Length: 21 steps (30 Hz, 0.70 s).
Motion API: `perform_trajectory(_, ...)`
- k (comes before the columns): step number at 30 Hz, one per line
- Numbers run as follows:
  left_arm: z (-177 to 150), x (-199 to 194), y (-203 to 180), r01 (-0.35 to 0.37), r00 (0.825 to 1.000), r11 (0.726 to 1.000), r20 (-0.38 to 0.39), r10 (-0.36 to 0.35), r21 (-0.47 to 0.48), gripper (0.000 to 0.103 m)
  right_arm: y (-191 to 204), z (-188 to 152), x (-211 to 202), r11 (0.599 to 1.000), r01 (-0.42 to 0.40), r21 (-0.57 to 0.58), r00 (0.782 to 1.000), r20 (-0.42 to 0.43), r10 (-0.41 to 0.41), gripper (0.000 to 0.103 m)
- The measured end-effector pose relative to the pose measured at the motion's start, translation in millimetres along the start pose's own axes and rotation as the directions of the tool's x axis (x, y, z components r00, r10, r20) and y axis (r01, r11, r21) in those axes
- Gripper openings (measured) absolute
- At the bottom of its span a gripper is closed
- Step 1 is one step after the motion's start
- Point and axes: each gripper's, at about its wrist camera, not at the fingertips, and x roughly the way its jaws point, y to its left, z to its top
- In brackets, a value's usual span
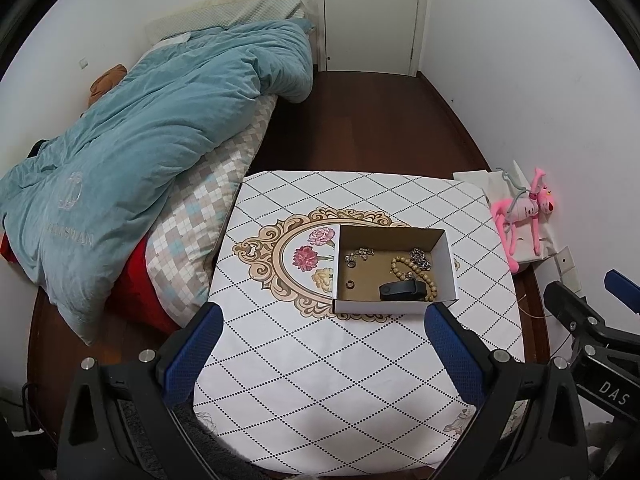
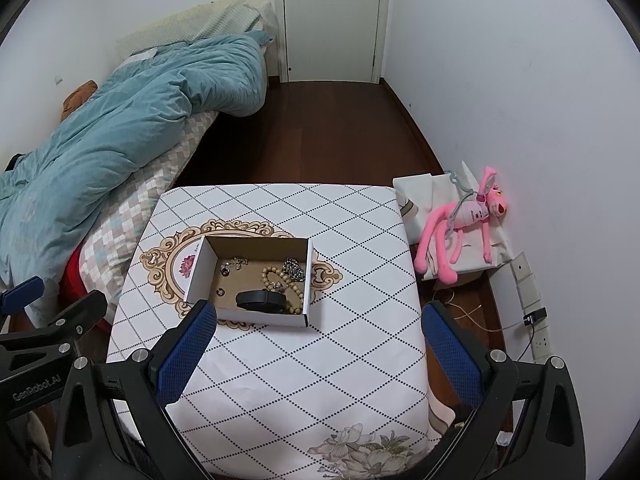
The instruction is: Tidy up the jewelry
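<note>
You hold both the left gripper (image 1: 322, 334) and the right gripper (image 2: 316, 334) spread wide and empty, back from the cardboard box (image 1: 442, 246) on the table (image 1: 320, 380); the bead bracelet (image 1: 416, 270), chains and black band (image 1: 402, 291) already lie gathered inside it.

You've got a square surface (image 1: 360, 360) with a white diamond-pattern cover and an ornate floral medallion printed mid-way. Only thing sitting right on it is an open cardboard box (image 1: 394, 272), partly overlapping that medallion, a bit toward the far half. The surface stands on a dark wooden floor (image 1: 360, 120).
</note>
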Motion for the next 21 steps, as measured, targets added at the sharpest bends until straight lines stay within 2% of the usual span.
perform_trajectory(21,0.5,2.7,-2.9,0.003,1.0,1.0,-0.003,-0.003,0.006,0.103,-1.5,-0.1,4.0,1.0,-0.002,0.0,1.0,-0.008,0.002,0.103)
